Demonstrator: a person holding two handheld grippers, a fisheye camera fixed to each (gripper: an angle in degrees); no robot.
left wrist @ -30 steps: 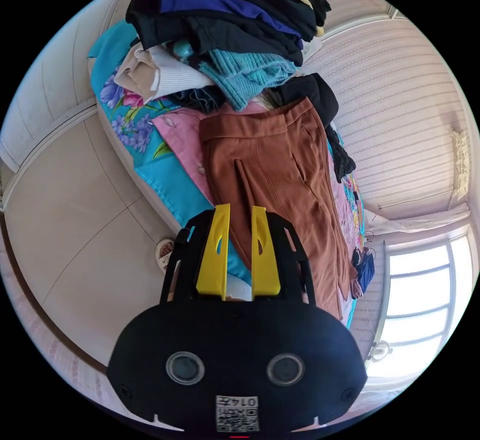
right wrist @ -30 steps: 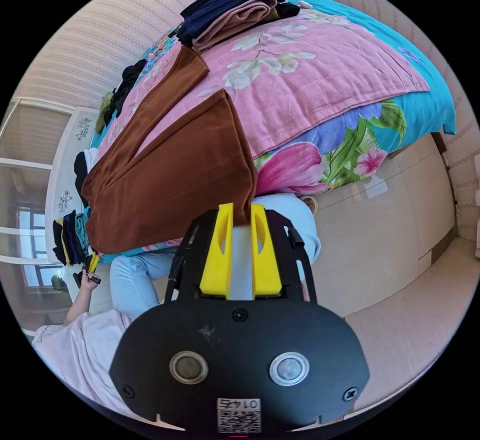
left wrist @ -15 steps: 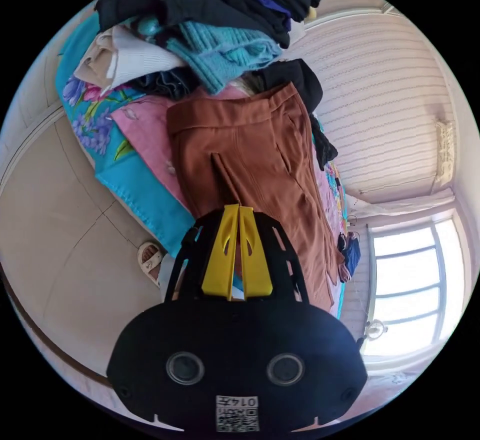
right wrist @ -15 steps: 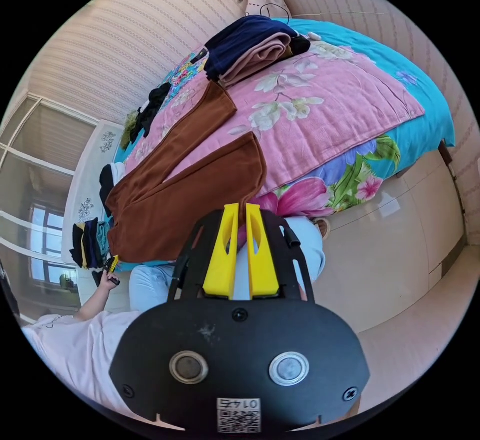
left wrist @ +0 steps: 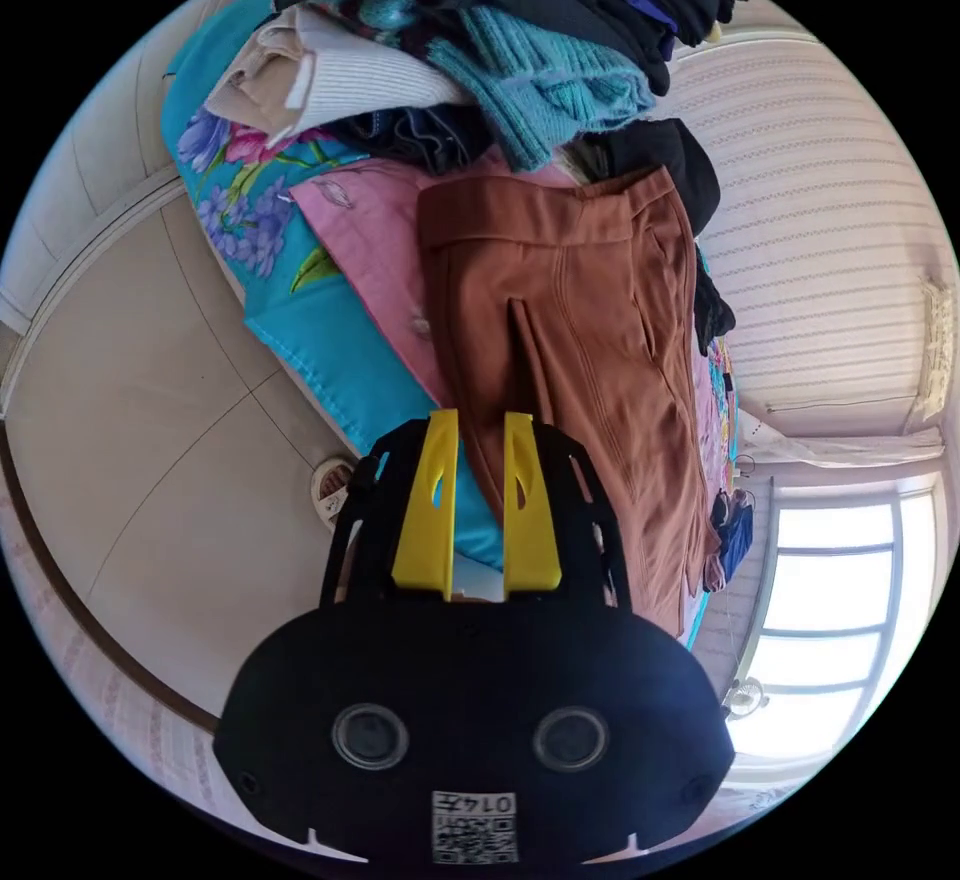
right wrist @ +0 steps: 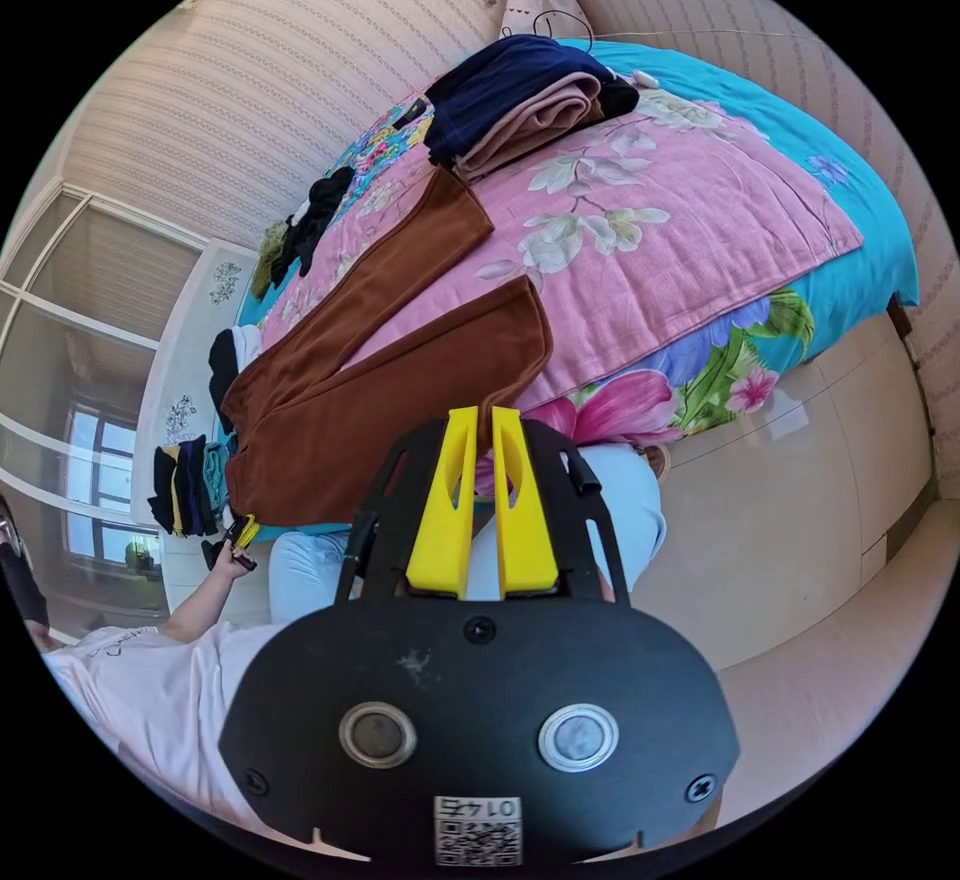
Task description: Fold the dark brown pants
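The dark brown pants (left wrist: 580, 320) lie spread on the pink floral cover (left wrist: 370, 230), waistband toward the clothes pile and legs running away. My left gripper (left wrist: 481, 417) is open at the pants' near edge over the blue sheet, holding nothing. In the right gripper view the pants (right wrist: 380, 370) lie with both legs apart in a V on the cover (right wrist: 650, 220). My right gripper (right wrist: 484, 412) hangs just below the nearer leg's hem, its jaws nearly together, and I see no fabric between them. A hand holds the left gripper (right wrist: 240, 532) at the pants' far end.
A tall pile of mixed clothes (left wrist: 500, 40) sits beyond the waistband. A folded navy and pink stack (right wrist: 520, 95) lies past the leg ends, with a black garment (right wrist: 315, 205) by the wall. The person's light jeans (right wrist: 620, 510) stand against the bed edge. A sandal (left wrist: 330, 485) lies on the tiled floor.
The left gripper shut half a second ago and now stands open again. The right gripper's jaws have narrowed, and the near pant leg, raised a second ago, lies flat on the cover.
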